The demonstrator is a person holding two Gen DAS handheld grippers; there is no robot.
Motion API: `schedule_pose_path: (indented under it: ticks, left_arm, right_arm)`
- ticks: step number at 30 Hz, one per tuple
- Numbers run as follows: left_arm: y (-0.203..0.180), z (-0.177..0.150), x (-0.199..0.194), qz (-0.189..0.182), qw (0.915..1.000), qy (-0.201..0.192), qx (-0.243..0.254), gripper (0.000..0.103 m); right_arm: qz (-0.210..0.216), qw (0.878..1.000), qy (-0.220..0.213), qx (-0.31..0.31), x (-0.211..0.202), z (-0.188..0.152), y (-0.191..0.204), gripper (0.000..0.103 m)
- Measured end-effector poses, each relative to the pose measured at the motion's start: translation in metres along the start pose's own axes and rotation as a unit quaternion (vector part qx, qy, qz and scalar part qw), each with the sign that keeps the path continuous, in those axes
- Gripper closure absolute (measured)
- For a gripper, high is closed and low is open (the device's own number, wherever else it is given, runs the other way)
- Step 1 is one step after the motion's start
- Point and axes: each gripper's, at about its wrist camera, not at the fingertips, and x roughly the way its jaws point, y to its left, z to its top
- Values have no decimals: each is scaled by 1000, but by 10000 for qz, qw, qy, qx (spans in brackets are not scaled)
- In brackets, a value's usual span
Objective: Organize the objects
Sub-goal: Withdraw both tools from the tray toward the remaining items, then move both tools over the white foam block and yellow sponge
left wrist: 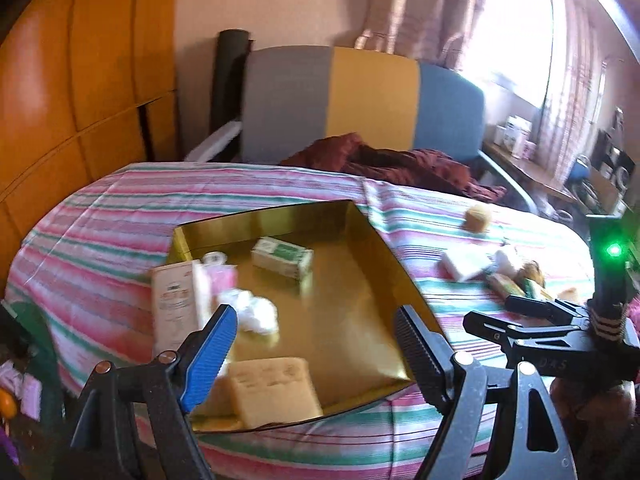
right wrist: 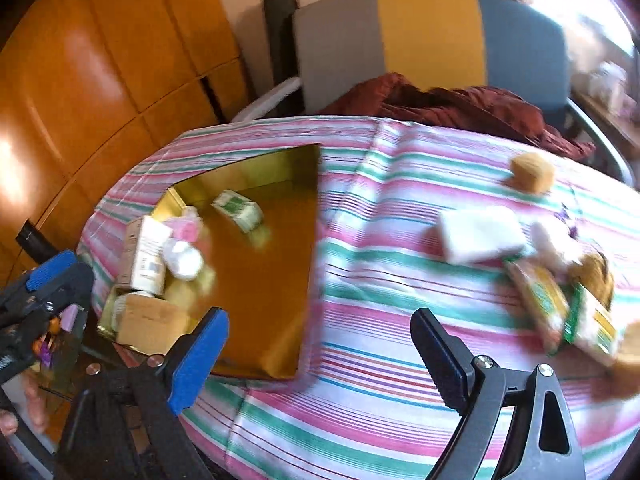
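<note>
Right wrist view shows the right gripper [right wrist: 320,344] spread wide, holding nothing, over the striped cloth [right wrist: 360,392]; the left gripper [left wrist: 316,344] hangs equally empty above the gold tray [left wrist: 360,304]. Loose packets [right wrist: 560,304] and a white block [right wrist: 480,236] lie clustered well apart from it. Reaching into that crowded pile risks nudging neighbours off the edge.

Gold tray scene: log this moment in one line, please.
left gripper: open, empty, over gold tray | right gripper: open, empty, over striped cloth | white block: still outside tray
</note>
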Motion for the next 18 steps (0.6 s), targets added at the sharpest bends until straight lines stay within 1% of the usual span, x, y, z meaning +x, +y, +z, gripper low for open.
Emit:
schedule_pose_path:
  ticks: [5, 11, 15, 18]
  left_arm:
    - [-28, 7, 10, -293, 9990, 129, 310, 21]
    - [-65, 13, 21, -564, 9953, 249, 744, 21]
    - [-90, 14, 32, -746, 9909, 387, 1053, 21]
    - [-110, 16, 44, -923, 9861, 547, 1270, 21]
  right_arm:
    - [-310, 9988, -6, 366, -12, -8, -42, 10]
    - [-799, 9934, -21, 818, -34, -20, -101, 10]
    - [-1081, 9884, -78, 1064, -50, -26, -134, 10]
    - [-1191, 9853, -146, 1214, -59, -27, -149, 10]
